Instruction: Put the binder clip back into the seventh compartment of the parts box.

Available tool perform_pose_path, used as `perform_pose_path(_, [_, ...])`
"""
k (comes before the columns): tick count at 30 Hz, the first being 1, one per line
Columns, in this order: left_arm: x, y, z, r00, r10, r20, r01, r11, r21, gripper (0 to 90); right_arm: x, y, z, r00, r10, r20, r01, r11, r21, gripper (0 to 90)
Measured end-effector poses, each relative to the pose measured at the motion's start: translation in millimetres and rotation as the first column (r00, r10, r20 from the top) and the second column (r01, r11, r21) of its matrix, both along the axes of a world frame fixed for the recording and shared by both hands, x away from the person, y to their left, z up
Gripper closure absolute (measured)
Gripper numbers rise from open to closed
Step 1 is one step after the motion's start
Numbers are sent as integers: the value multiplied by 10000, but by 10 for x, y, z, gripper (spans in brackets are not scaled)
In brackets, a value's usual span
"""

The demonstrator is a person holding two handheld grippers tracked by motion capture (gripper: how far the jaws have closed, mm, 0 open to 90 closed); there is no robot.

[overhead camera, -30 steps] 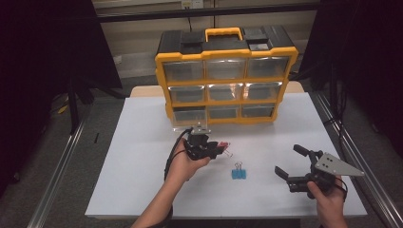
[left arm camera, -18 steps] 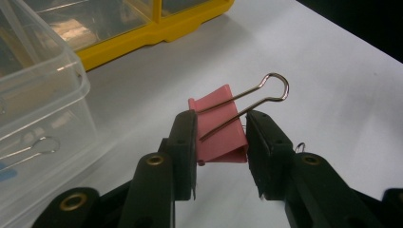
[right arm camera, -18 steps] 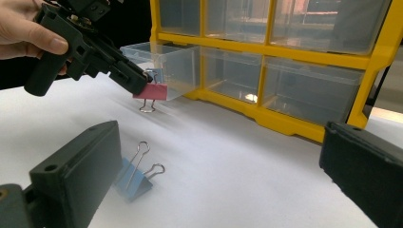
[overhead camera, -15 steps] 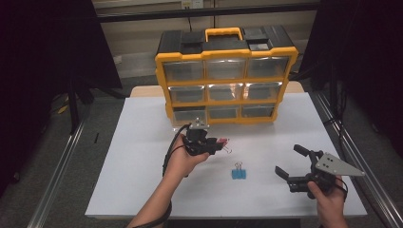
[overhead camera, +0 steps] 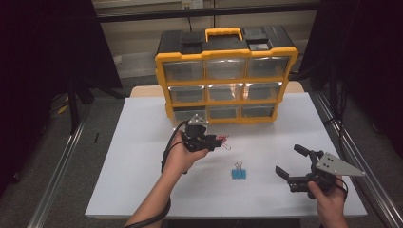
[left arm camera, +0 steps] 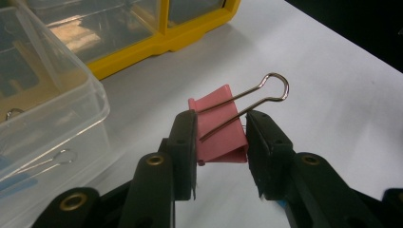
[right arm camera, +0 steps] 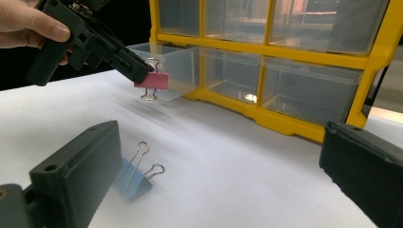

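High view first: nearest the person, the right gripper (overhead camera: 295, 167) is resting low at the near right of the white table (overhead camera: 133, 156), its jaws standing wide apart around nothing. It is sitting just where it was a second ago. A little farther in, the blue binder clip (overhead camera: 239, 172) is lying on the sheet between the two hands, untouched and unmoved.

Farther again, the left gripper (overhead camera: 219, 140) is hanging above the table with its jaws clamped on the pink binder clip (left arm camera: 219, 124), one pad on each side of the folded body and the wire handles sticking out past the tips. Compared with a second ago, that hand is sitting slightly nearer the yellow drawer organizer (overhead camera: 227, 76) at the back, with the same grip.

Just beside the clip, the clear drawer (right arm camera: 177, 71) in the bottom row is standing pulled out, and I can make out what look like other clips inside it. To my eye the pink one is about to be dropped in there, leaving the blue one to fetch.
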State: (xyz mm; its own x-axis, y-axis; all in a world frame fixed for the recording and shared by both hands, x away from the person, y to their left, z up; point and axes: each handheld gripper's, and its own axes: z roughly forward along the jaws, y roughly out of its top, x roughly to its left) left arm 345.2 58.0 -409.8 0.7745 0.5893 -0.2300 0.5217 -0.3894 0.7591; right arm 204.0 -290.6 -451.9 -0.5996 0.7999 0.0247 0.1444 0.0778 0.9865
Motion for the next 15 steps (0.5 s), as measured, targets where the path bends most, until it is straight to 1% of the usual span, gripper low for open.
perform_pose_path(1, [2,5,16,10000,13,-6,-13,9999,125,650,0,0,0,10000,2,-1,-2,10000,1,0])
perform_pose_path(2, [8,2,16,10000,5,20,-5,10000,-16,650,0,0,0,10000,1,-3,-1,10000,1,0])
perform_pose_path(3, [12,6,31,10000,4,-1,-4,10000,83,650,-1,0,0,10000,3,-4,-3,10000,-1,0])
perform_pose_path(4, [17,7,32,10000,5,25,-5,10000,15,650,-2,0,0,10000,-1,-2,1,10000,-26,0])
perform_pose_path(7, [28,13,56,10000,42,32,-42,10000,-9,650,-2,0,1,10000,9,2,-9,10000,-20,0])
perform_pose_path(9, [35,19,81,10000,49,28,-49,10000,84,650,-1,0,0,10000,12,-2,-12,10000,-6,0])
perform_pose_path(10, [37,18,88,10000,72,18,-72,9999,78,650,-1,0,0,10000,15,2,-15,10000,4,0])
perform_pose_path(11, [40,14,92,9998,151,94,-151,9999,15,650,-1,-1,0,10000,3,4,-3,10000,5,0])
perform_pose_path(12, [47,18,104,9999,110,89,-110,9999,42,650,-1,-3,0,10000,-8,5,8,10000,-21,0])
perform_pose_path(13, [50,15,105,9999,101,105,-101,9999,-32,649,-1,-1,0,10000,14,-1,-14,10000,4,0])
perform_pose_path(14, [55,17,122,9999,100,89,-101,9999,98,650,-1,-1,0,10000,15,1,-15,10000,2,0])
perform_pose_path(15, [56,14,124,9999,123,112,-123,9999,29,650,-1,-3,0,10000,-4,-9,4,10000,-15,0])
